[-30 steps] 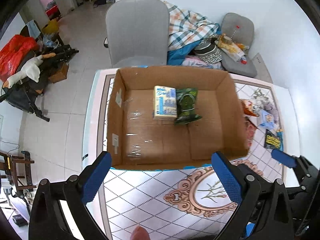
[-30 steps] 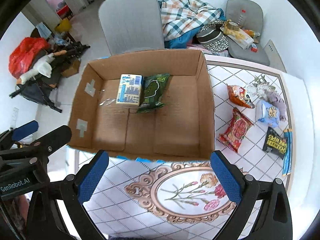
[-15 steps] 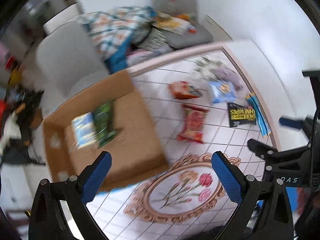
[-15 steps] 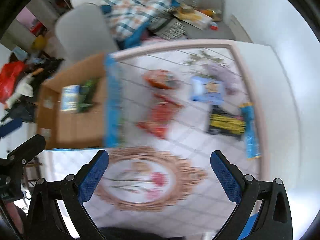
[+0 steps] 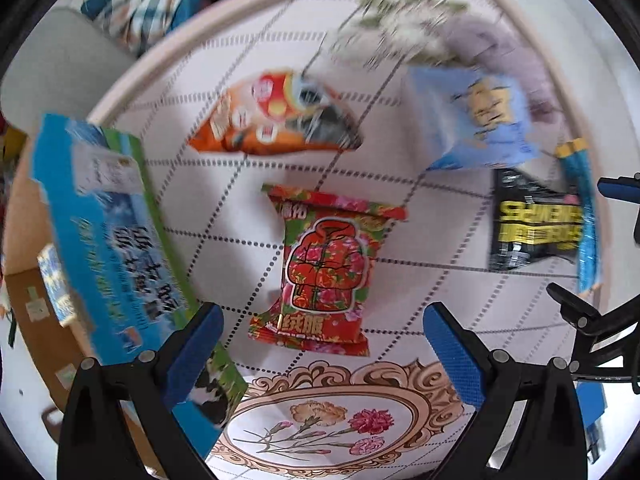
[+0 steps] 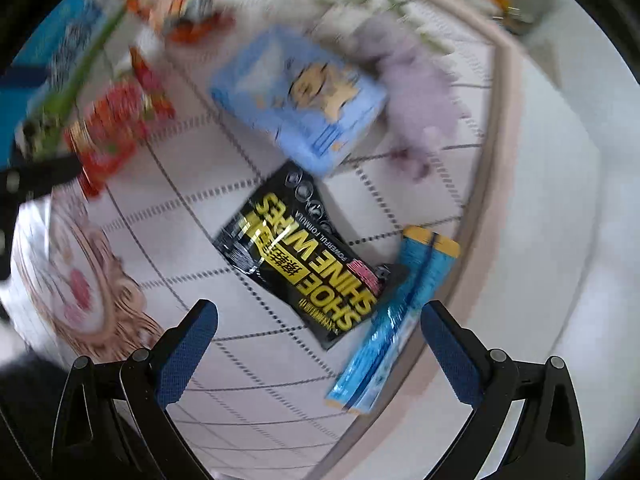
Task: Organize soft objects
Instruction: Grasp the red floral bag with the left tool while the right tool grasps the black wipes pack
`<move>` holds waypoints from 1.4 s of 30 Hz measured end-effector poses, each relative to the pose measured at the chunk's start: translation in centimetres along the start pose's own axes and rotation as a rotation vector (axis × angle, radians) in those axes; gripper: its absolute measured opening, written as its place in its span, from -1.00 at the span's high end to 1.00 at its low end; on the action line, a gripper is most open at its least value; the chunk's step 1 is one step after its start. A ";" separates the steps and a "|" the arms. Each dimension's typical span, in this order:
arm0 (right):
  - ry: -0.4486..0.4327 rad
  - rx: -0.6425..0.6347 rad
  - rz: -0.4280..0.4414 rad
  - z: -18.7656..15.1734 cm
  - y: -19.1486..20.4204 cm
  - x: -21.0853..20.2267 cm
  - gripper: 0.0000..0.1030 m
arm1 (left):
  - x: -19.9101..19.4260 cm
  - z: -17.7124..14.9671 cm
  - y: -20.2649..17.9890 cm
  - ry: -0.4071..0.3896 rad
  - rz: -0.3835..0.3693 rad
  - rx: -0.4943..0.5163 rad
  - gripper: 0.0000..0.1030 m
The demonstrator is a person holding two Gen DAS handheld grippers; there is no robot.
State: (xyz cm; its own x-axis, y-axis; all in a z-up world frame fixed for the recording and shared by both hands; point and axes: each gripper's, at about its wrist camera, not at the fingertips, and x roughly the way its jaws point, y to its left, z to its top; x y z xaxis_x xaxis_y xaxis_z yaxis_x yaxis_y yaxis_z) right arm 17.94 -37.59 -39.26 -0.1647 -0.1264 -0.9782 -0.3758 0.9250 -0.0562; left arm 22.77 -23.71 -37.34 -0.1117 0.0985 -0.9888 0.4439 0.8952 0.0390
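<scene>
The tabletop (image 5: pixel 224 184) is white with a dotted dark diamond grid, a pale pink border and a tan scroll medallion (image 5: pixel 332 420) framing pink and red carnations. The red packet (image 5: pixel 326 268) bears a floral padded jacket on green. The far packet (image 5: pixel 276 116) is orange with red and yellow circles. The pale blue pack (image 6: pixel 300 104) shows a yellow cartoon figure. The wipes pack (image 6: pixel 304 256) is black with yellow lettering. The stick sachets (image 6: pixel 396 312) are bright blue with yellow ends. The box flap (image 5: pixel 108 232) is blue, edged green. Each hand-held gripper (image 5: pixel 320 344) is black with blue pads (image 5: pixel 452 348).
</scene>
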 end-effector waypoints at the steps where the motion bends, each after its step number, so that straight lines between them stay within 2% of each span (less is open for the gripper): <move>1: 0.013 -0.030 -0.001 0.2 0.0 0.8 -1.00 | 0.5 0.1 0.2 0.014 -0.001 -0.013 -0.99; 4: 0.051 -0.074 -0.024 1.0 0.0 3.2 -1.00 | 1.5 0.4 0.8 0.037 -0.007 -0.043 -0.99; 7: 0.053 -0.033 -0.025 1.6 -0.7 4.3 -0.95 | 1.8 0.7 1.4 0.045 -0.031 -0.060 -0.99; 9: 0.050 0.040 -0.011 1.6 -1.4 4.1 -0.86 | 1.9 1.0 1.7 0.052 -0.057 -0.059 -0.99; 11: 0.096 0.229 0.011 1.0 -3.0 4.4 -0.82 | 2.0 1.3 1.9 0.048 -0.069 -0.058 -0.99; 12: 0.132 0.330 0.046 0.5 -3.7 4.7 -0.82 | 2.2 1.4 2.0 0.050 -0.075 -0.058 -0.99; 13: 0.147 0.445 0.127 -0.2 -4.6 5.0 -0.82 | 2.3 1.6 2.0 0.053 -0.080 -0.058 -0.99; 14: 0.134 0.508 0.195 -0.6 -5.1 5.0 -0.82 | 2.5 1.7 1.9 0.058 -0.086 -0.055 -0.99; 17: 0.094 0.622 0.400 -1.8 -6.0 4.8 -0.83 | 3.3 2.1 1.4 0.072 -0.106 -0.034 -0.98; 18: 0.077 0.629 0.421 -1.9 -6.1 4.7 -0.83 | 3.6 2.0 1.0 0.074 -0.105 -0.022 -0.96; 21: 0.033 0.563 0.294 -1.5 -5.9 3.8 -0.83 | 4.7 1.7 0.1 0.101 -0.103 0.005 -0.39; 23: 0.043 0.486 0.224 -0.9 -5.1 3.7 -0.83 | 5.2 1.2 -0.5 0.114 -0.088 0.013 0.03; 25: 0.066 0.451 0.203 -0.3 -4.1 3.1 -0.83 | 5.2 0.8 -0.8 0.109 -0.093 0.006 0.05; 26: 0.065 0.451 0.229 -0.3 -4.0 2.8 -0.83 | 5.3 0.5 -1.1 0.112 -0.108 0.003 0.05; 28: 0.071 0.486 0.366 -0.5 -4.0 2.1 -0.85 | 5.7 0.0 -1.7 0.121 -0.130 -0.006 0.05; 29: 0.075 0.513 0.421 -0.7 -4.4 2.0 -0.93 | 5.9 -0.3 -1.9 0.118 -0.128 -0.004 0.04; 30: 0.079 0.532 0.437 -0.8 -4.8 1.9 -0.99 | 6.0 -0.4 -2.0 0.113 -0.120 0.001 0.04; 31: 0.063 0.538 0.419 -0.8 -5.2 1.6 -1.00 | 6.1 -0.5 -2.1 0.110 -0.116 0.002 0.02; 33: 0.012 0.485 0.313 -0.3 -5.5 0.6 -1.00 | 6.4 -0.8 -2.2 0.110 -0.118 -0.001 0.02; 34: 0.001 0.435 0.258 0.1 -5.2 0.3 -1.00 | 6.6 -0.9 -2.4 0.110 -0.120 -0.002 0.02; 36: -0.012 0.328 0.200 1.0 -4.1 0.1 -1.00 | 6.8 -1.1 -2.7 0.108 -0.123 -0.010 0.02; 39: -0.005 0.172 0.080 2.0 -1.8 0.7 -1.00 | 6.6 -0.6 -1.6 0.098 -0.126 -0.031 0.04; 40: 0.009 0.147 0.043 2.1 -1.3 1.2 -1.00 | 6.5 -0.6 -0.8 0.094 -0.125 -0.036 0.06; 42: 0.024 0.161 0.035 2.7 -0.5 1.7 -0.83 | 5.9 -1.4 0.4 0.092 -0.132 -0.052 0.07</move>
State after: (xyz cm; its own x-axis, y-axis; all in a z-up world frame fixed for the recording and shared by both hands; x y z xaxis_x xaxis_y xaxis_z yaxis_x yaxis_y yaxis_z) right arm 20.33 -37.31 -41.48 -0.1980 -0.0995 -0.9751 -0.2190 0.9742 -0.0550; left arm 21.04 -22.20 -42.99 -0.2486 0.0157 -0.9685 0.3735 0.9241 -0.0809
